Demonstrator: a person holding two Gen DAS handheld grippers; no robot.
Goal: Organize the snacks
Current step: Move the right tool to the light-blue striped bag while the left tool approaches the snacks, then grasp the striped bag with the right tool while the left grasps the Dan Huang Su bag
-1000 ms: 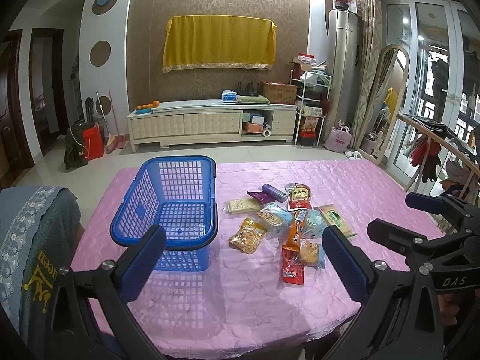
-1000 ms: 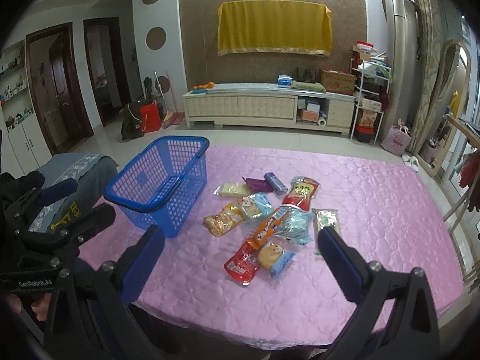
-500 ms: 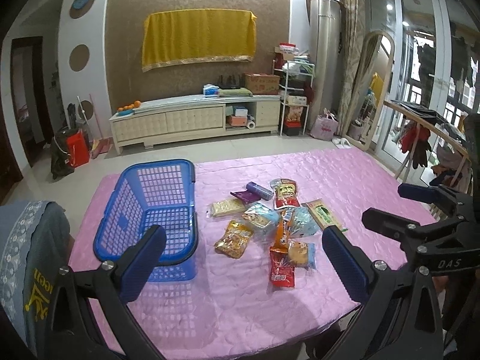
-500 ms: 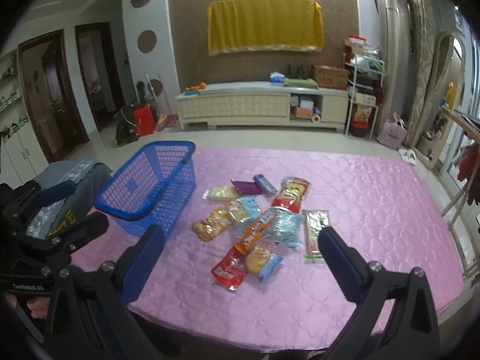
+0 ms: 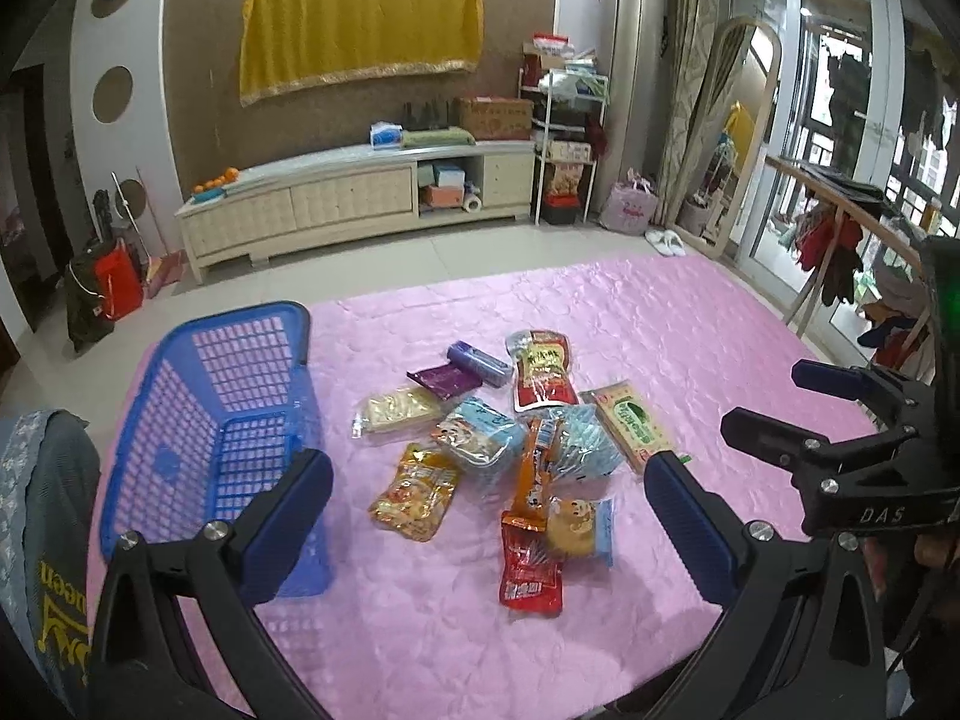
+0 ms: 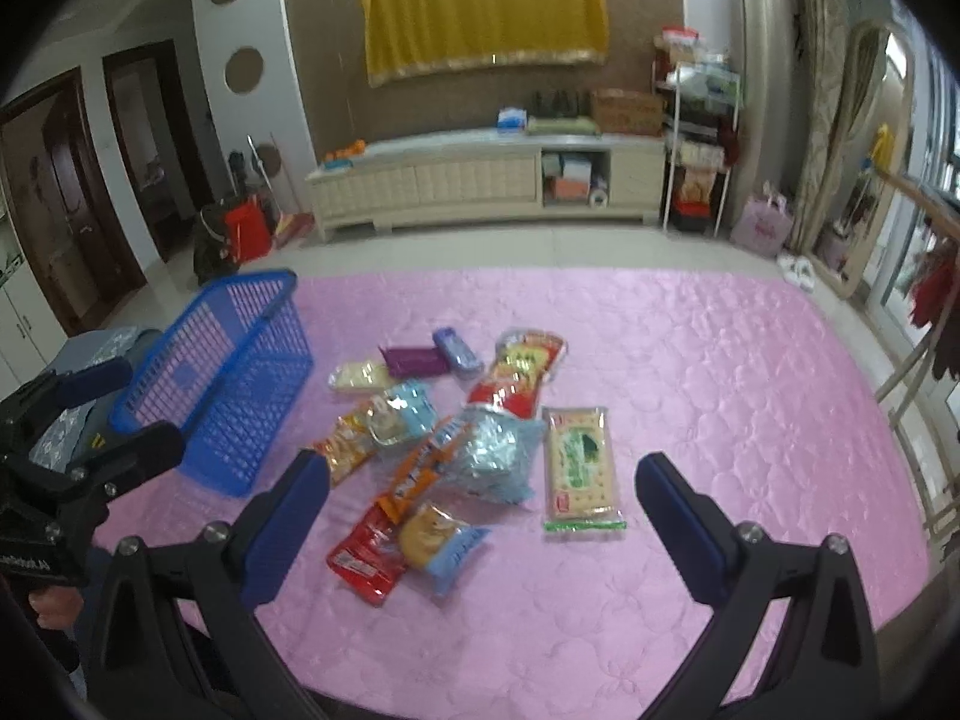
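Toward the worktop's (image 5: 690,324) left edge I see the blue basket (image 5: 198,420), just ahead of my left gripper's (image 5: 489,510) left finger. That gripper is spread wide and holds nothing, hanging over the near edge. Mid-worktop lies the snack pile (image 6: 456,432), ahead of both grippers and touching neither; the red packet (image 5: 531,570) lies nearest. My right gripper (image 6: 483,519) also gapes wide and empty; the green cracker pack (image 6: 581,468) seems, through some blur, just ahead of its right finger.
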